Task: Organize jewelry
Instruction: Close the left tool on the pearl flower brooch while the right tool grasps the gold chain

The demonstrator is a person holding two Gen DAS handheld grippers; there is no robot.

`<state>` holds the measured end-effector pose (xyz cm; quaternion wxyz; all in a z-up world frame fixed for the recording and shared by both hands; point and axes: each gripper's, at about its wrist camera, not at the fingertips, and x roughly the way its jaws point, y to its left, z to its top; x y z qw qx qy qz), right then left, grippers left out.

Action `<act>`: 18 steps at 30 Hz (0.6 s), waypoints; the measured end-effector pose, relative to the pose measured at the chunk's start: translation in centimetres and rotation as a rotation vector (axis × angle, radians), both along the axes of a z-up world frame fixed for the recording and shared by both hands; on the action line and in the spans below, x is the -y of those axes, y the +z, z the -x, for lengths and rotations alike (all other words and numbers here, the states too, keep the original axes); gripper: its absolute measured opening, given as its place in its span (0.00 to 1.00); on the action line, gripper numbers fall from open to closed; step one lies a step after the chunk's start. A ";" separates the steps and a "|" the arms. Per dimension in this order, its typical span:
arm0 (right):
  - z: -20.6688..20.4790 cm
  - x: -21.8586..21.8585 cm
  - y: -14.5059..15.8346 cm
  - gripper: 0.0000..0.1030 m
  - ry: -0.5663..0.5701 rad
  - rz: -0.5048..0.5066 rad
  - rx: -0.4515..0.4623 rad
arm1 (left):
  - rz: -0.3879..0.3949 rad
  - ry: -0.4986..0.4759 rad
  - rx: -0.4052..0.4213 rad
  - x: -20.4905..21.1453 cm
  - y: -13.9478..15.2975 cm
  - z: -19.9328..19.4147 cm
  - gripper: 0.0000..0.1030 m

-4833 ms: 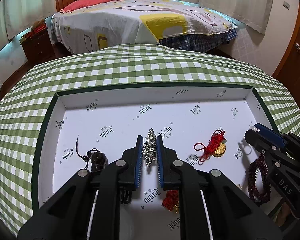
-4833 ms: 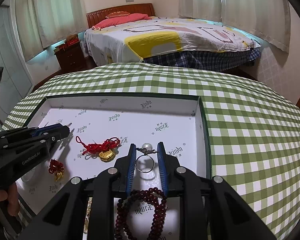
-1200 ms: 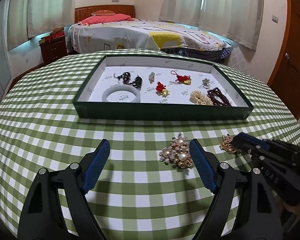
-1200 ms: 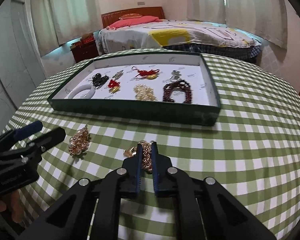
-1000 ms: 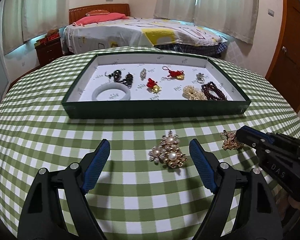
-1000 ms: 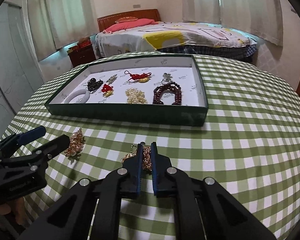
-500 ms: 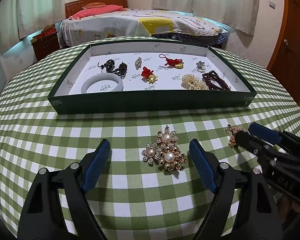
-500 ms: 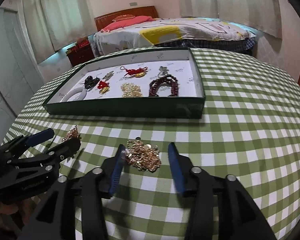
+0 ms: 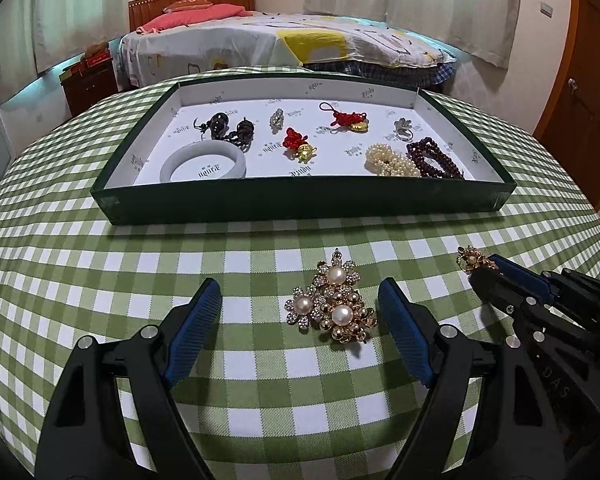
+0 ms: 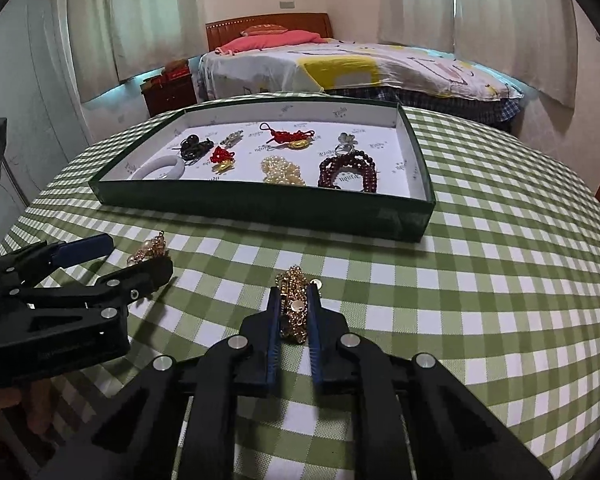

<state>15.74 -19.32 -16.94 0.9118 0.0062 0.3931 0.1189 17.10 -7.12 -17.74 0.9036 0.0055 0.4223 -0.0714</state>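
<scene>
A gold and pearl flower brooch (image 9: 332, 306) lies on the green checked tablecloth between the open fingers of my left gripper (image 9: 300, 312). It also shows in the right wrist view (image 10: 150, 252), beside the left gripper (image 10: 112, 258). My right gripper (image 10: 294, 308) is shut on a gold chain piece (image 10: 294, 304) low over the cloth. In the left wrist view the right gripper (image 9: 488, 270) is at the right with the gold chain piece (image 9: 470, 258) at its tip. The green tray (image 9: 300, 204) behind holds several jewelry pieces.
In the tray (image 10: 260, 204) lie a white bangle (image 9: 203, 163), dark bead earrings (image 9: 228, 130), red knot charms (image 9: 346, 118), a pearl bracelet (image 9: 390, 164), a dark red bead bracelet (image 9: 434, 158) and a ring (image 9: 403, 130). A bed (image 9: 280, 48) stands beyond the round table.
My right gripper, open around the gold chain piece half a second ago, has shut on it. My left gripper has moved a little closer to the brooch and stays open.
</scene>
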 end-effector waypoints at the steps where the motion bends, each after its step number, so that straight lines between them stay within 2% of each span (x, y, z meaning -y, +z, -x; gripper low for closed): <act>1: 0.0 0.0 0.0 0.13 -0.001 -0.002 0.000 | -0.002 -0.002 0.001 0.1 0.0 0.0 0.76; 3: 0.0 0.1 0.0 0.13 -0.003 -0.008 0.000 | -0.006 -0.011 0.002 0.2 0.0 0.0 0.73; 5: 0.0 0.2 0.0 0.13 -0.005 -0.013 0.001 | -0.021 -0.020 0.009 0.4 0.0 0.0 0.64; 9: 0.1 0.3 0.0 0.13 -0.008 -0.017 0.003 | -0.018 -0.046 0.016 0.7 0.1 0.2 0.56; 13: 0.0 0.3 0.0 0.13 -0.008 -0.017 0.002 | -0.010 -0.071 0.026 0.9 0.1 0.4 0.40; 18: 0.0 0.5 0.0 0.13 -0.011 -0.024 0.004 | 0.020 -0.075 0.034 0.5 0.1 0.6 0.31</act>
